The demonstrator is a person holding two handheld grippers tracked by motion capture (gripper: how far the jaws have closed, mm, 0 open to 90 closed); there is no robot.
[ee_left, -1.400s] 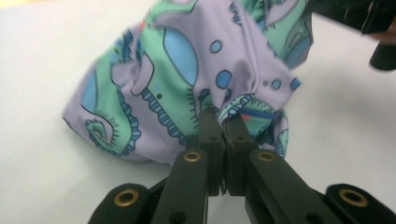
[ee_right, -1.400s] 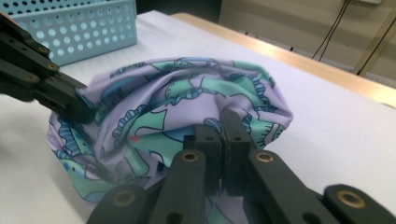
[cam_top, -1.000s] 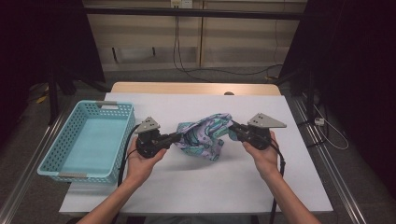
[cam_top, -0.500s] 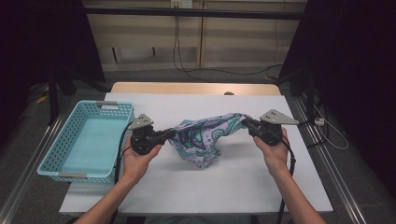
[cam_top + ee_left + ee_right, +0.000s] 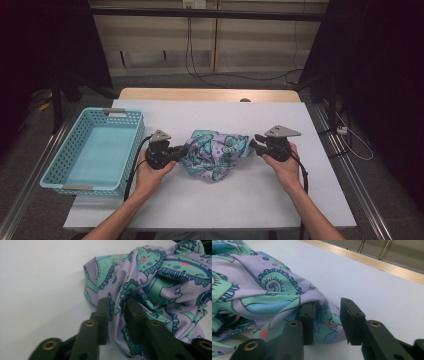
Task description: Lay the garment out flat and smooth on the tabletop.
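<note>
Two grippers at either end of a bunched patterned cloth on the white table

The dinosaur-print cloth (image 5: 215, 154) lay crumpled near the middle of the table (image 5: 300, 195), right of the turquoise basket (image 5: 65, 172). The left gripper (image 5: 117, 308) had just been opening its jaws, a fold of the fabric standing loosely between them. The right gripper (image 5: 327, 312) had just been opening too, the cloth's end lying against one jaw and clear of the other, so neither pinched it

Both tools, left (image 5: 181, 150) and right (image 5: 254, 140), just opening.
</note>
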